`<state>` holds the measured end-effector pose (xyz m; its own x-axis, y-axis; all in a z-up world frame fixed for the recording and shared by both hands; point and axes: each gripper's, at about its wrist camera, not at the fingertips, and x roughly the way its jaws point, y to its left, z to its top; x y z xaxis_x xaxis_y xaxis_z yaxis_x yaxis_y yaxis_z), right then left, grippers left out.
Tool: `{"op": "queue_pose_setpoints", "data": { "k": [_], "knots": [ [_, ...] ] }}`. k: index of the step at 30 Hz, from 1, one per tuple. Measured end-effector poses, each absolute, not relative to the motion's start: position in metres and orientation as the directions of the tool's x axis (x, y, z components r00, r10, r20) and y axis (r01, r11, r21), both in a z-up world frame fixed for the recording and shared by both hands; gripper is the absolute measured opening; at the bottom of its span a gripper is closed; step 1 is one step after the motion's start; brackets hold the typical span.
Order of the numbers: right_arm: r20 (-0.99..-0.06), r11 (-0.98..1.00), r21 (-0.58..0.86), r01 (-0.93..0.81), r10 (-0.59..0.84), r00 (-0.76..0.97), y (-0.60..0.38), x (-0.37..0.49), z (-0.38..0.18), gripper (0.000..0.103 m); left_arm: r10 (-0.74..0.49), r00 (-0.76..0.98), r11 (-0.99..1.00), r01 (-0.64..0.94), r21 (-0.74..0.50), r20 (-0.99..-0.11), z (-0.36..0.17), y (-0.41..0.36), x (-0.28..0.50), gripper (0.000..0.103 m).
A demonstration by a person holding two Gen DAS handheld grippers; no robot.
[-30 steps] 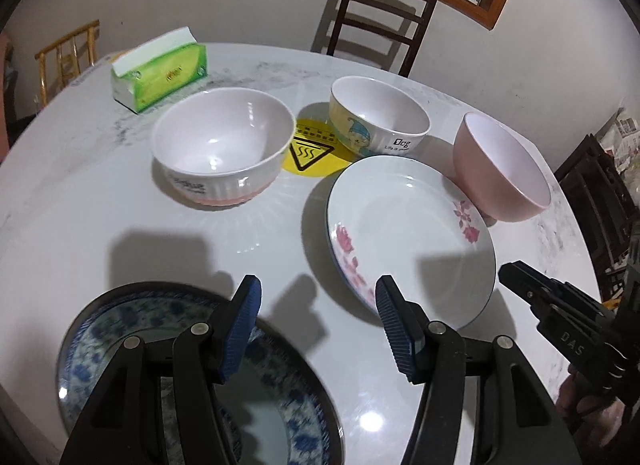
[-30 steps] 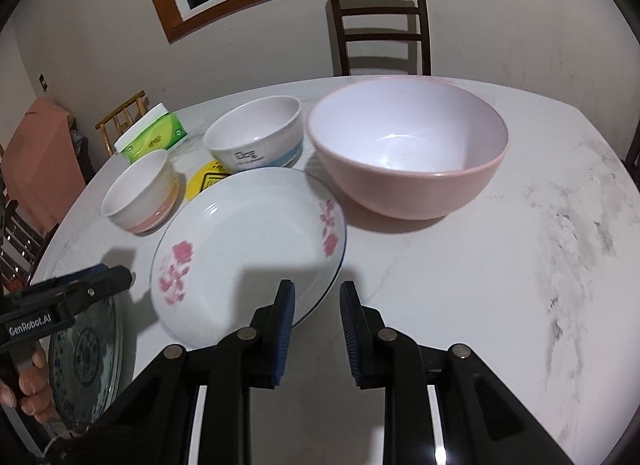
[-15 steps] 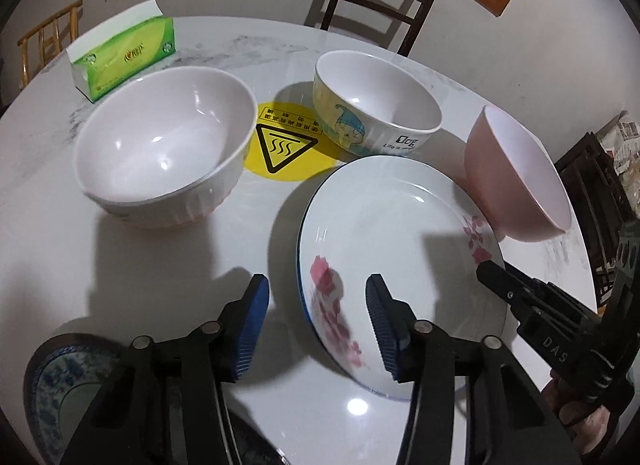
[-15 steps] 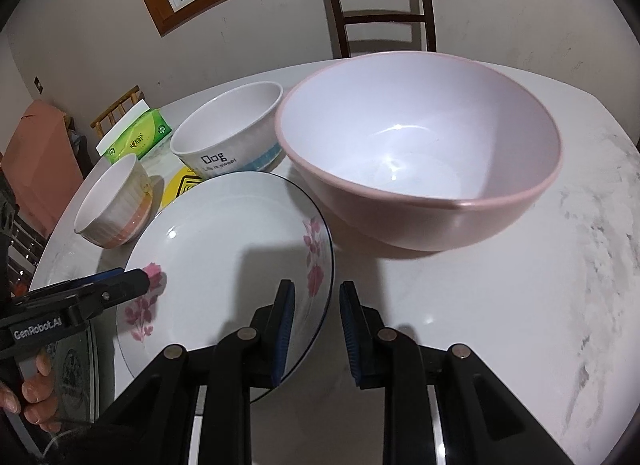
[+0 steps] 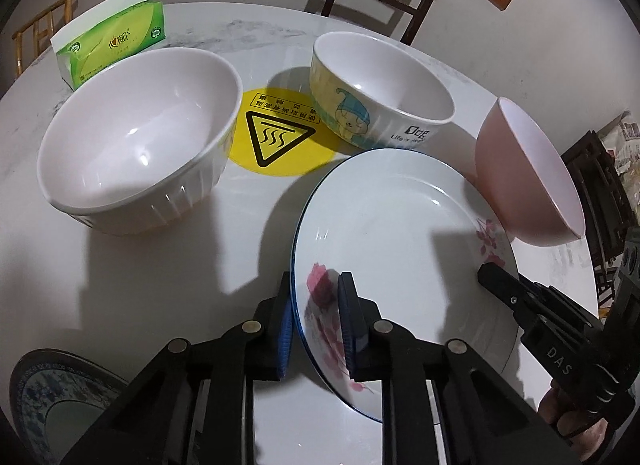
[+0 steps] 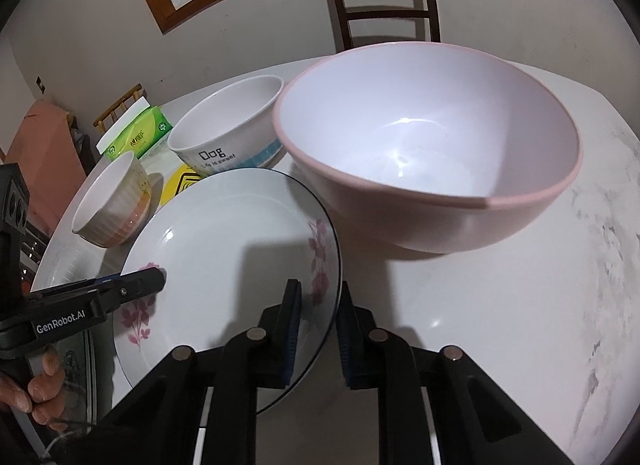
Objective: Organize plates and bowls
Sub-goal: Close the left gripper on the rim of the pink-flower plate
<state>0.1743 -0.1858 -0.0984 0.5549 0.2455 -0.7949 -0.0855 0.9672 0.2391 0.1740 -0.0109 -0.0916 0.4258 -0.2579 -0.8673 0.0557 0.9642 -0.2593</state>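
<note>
From the left wrist, the left claw [image 5: 316, 325] has just been closing and now its blue pads pinch the near left rim of the flowered plate [image 5: 400, 237], one pad under the edge and one inside. The plate lies on the white counter [image 5: 160, 265], with the ribbed white bowl [image 5: 140, 161] to its left, the cartoon bowl [image 5: 380, 93] behind it and the pink bowl [image 5: 528, 185] touching its right side. A blue patterned plate [image 5: 36, 397] shows at the lower left. From the right wrist, the right claw [image 6: 318, 325] has also just been closing, clamped across the plate's opposite rim, the pink bowl just beyond. A tissue pack [image 6: 136, 133] sits far back.
</note>
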Motion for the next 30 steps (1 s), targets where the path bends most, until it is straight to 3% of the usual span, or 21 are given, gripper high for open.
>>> {"op": "queue_pose_setpoints", "data": {
  "k": [30],
  "knots": [
    [-0.776, 0.969, 0.236, -0.071, 0.231, 0.587, -0.178, 0.119, -0.069, 0.016, -0.264, 0.454, 0.964, 0.095, -0.249, -0.851, -0.063, -0.012, 0.128, 0.015]
  ]
}}
